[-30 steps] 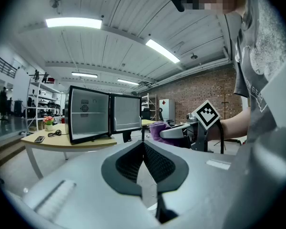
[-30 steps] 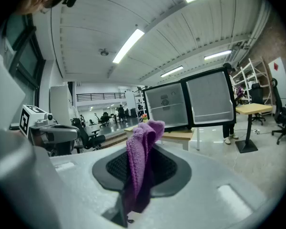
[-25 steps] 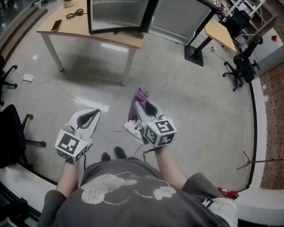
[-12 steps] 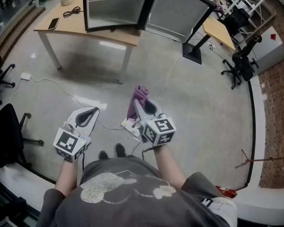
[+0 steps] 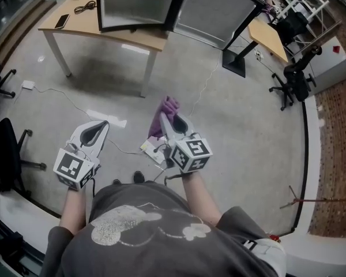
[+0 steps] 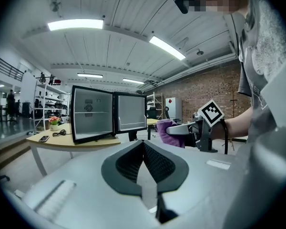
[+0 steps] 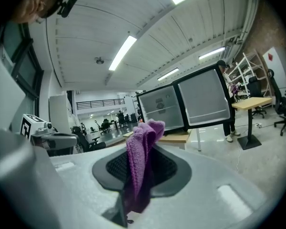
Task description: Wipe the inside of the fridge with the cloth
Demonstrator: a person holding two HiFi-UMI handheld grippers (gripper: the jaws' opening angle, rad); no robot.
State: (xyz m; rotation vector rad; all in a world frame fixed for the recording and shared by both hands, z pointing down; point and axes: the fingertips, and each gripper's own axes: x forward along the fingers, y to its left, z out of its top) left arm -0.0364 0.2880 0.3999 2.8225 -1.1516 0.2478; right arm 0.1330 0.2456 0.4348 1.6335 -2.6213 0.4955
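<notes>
- Left claw [image 5: 97, 130]: jaws pressed together, nothing between them.
- Right claw [image 5: 172, 120]: clamped on the purple cloth [image 5: 162, 114], whose long axis runs along the jaws, with the free end poking forward toward the fridge.
- Fridge [image 5: 135, 2]: well apart, on the wooden surface [image 5: 104, 32], with its door [image 5: 216, 10] swung open.

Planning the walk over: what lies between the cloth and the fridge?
Between cloth and fridge, the head view shows bare floor, a thin cable crossing it, then the front edge of the table under the fridge.
</notes>
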